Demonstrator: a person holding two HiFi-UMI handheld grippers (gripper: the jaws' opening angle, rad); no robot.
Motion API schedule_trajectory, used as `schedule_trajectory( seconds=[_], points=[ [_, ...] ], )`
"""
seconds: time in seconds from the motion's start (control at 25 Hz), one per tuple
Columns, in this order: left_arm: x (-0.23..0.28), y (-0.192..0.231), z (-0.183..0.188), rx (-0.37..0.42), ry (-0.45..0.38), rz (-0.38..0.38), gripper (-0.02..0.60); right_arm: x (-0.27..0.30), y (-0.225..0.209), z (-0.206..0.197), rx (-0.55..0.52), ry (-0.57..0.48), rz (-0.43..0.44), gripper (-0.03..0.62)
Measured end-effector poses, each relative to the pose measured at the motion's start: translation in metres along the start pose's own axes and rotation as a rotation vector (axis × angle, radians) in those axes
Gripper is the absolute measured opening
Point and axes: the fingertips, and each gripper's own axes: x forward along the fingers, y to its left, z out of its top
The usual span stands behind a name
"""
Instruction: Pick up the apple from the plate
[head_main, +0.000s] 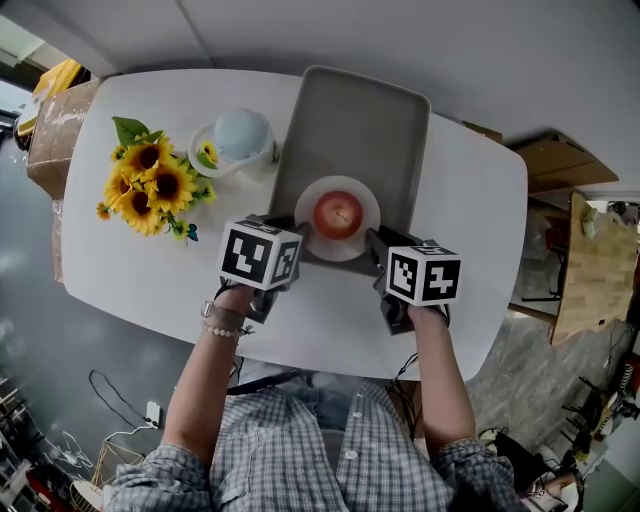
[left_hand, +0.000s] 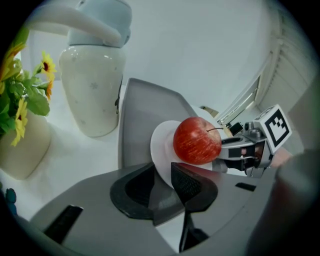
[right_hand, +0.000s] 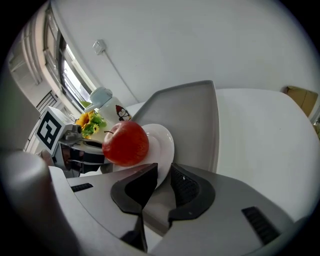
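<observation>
A red apple (head_main: 338, 213) sits on a small white plate (head_main: 352, 189) at the near end of a grey tray (head_main: 355, 120). My left gripper (head_main: 300, 232) is at the plate's left rim and my right gripper (head_main: 372, 240) at its right rim. In the left gripper view the plate (left_hand: 161, 142) has its edge pinched between the narrow jaws of the left gripper (left_hand: 167, 172), with the apple (left_hand: 196, 140) just beyond. In the right gripper view the right gripper (right_hand: 162, 175) likewise clamps the plate (right_hand: 162, 142) beside the apple (right_hand: 125, 143). Whether the plate is lifted off the tray cannot be told.
A bunch of sunflowers (head_main: 150, 185) and a white jar with a pale blue lid (head_main: 242, 135) stand left of the tray on the white table (head_main: 470, 190). A cardboard box (head_main: 55, 125) is off the table's left end, wooden furniture (head_main: 595, 260) off the right.
</observation>
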Motion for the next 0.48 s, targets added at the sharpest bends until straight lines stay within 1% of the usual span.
schedule_trajectory(
  seconds=[0.16, 0.32, 0.48],
  points=[
    [0.0008, 0.0023, 0.0004, -0.014, 0.026, -0.009, 0.101, 0.0013, 0.0003, -0.0005, 0.019, 0.010, 0.005, 0.075],
    [-0.0005, 0.0015, -0.0003, -0.038, 0.017, -0.007, 0.091, -0.0010, -0.0002, -0.0014, 0.028, -0.007, -0.011, 0.075],
    [-0.0019, 0.0006, -0.0021, -0.080, 0.013, -0.018, 0.081, -0.0030, 0.0000, -0.0039, 0.051, -0.009, -0.028, 0.075]
  ],
)
